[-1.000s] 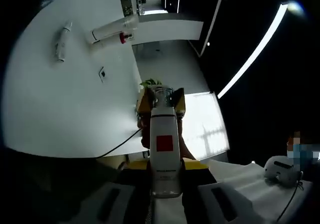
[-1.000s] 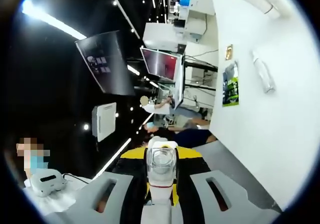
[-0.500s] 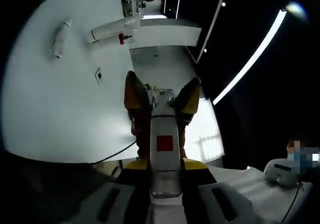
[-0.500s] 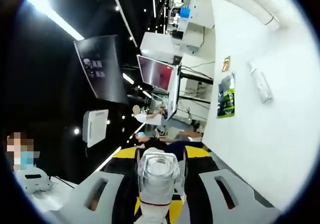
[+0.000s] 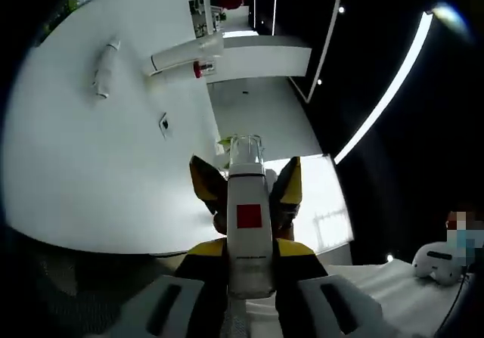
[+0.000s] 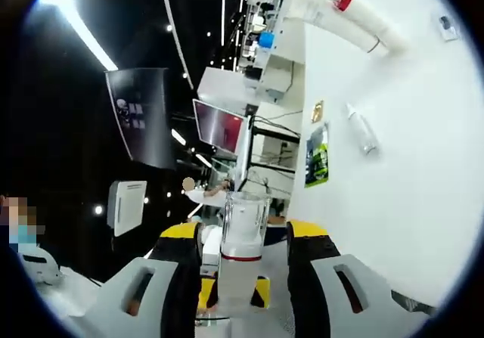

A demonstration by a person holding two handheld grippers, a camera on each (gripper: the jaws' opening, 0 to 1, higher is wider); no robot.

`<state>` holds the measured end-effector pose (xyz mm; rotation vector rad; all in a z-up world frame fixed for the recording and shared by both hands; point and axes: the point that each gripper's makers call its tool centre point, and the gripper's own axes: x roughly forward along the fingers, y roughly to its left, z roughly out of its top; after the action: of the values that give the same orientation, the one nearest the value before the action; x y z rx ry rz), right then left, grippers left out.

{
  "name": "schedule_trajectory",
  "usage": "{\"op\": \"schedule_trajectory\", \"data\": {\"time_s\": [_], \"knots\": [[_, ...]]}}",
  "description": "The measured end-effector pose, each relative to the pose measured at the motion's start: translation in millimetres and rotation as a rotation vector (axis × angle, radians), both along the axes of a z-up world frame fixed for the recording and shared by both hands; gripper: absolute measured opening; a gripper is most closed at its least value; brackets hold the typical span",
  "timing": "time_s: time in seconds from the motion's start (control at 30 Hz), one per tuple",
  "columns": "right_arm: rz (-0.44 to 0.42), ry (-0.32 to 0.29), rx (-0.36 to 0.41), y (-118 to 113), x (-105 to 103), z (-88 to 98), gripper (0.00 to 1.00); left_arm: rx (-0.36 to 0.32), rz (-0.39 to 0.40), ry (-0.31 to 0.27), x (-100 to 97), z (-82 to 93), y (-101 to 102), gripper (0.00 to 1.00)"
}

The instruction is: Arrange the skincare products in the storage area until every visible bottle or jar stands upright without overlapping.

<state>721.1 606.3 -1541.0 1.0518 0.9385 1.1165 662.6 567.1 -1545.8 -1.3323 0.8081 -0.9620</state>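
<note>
A white bottle [image 5: 248, 236] with a red square label and a clear cap lies along my left gripper [image 5: 249, 253], whose jaws are shut on its body. Past the cap, my right gripper [image 5: 248, 189] faces it with its yellow-tipped fingers [image 5: 204, 188] spread on either side, not touching. In the right gripper view the same bottle [image 6: 242, 221] shows its clear cap and red ring. It rises between the wide-apart jaws of my right gripper [image 6: 242, 232], which is open. A yellow part of the left gripper [image 6: 262, 286] shows behind the bottle's lower end.
Both views point at a white wall [image 5: 83, 164] with a pipe and red fitting [image 5: 189, 51], and at dark room with strip lights. A monitor [image 6: 219, 126] stands further off. A white headset [image 5: 440, 262] lies on a white table beside a person.
My right gripper's jaws, close around the cap a second ago, have spread apart and let go. The left gripper still holds the bottle. Both cameras have shifted slightly.
</note>
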Motion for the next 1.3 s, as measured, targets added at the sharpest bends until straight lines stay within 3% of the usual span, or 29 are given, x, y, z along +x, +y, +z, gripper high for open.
{"op": "schedule_trajectory", "data": {"time_s": [0.23, 0.57, 0.8, 0.93, 1.07, 1.27, 1.3], "knots": [[-0.004, -0.048, -0.11, -6, -5, -13.0, 0.4, 0.068, 0.026, -0.022, 2.9, -6.1, 2, 0.23], [0.024, -0.098, -0.221, -6, -10, -26.6, 0.27, 0.2, 0.034, -0.036, 5.5, -24.1, 0, 0.23], [-0.073, -0.11, -0.274, -13, -9, -39.0, 0.23, 0.282, -0.003, -0.03, 3.3, -41.4, -4, 0.23], [-0.186, -0.105, -0.283, -14, -7, -43.5, 0.23, 0.379, -0.016, -0.078, 2.5, -50.8, -4, 0.23], [-0.195, -0.1, -0.283, -17, -11, -46.7, 0.22, 0.427, -0.03, -0.096, 0.2, -55.0, -6, 0.23], [-0.166, -0.132, -0.243, -13, -14, -43.2, 0.2, 0.42, -0.051, -0.101, -2.9, -56.6, -8, 0.23], [-0.159, -0.134, -0.233, -11, -14, -42.3, 0.2, 0.389, -0.062, -0.072, -5.2, -54.8, -10, 0.23]]}}
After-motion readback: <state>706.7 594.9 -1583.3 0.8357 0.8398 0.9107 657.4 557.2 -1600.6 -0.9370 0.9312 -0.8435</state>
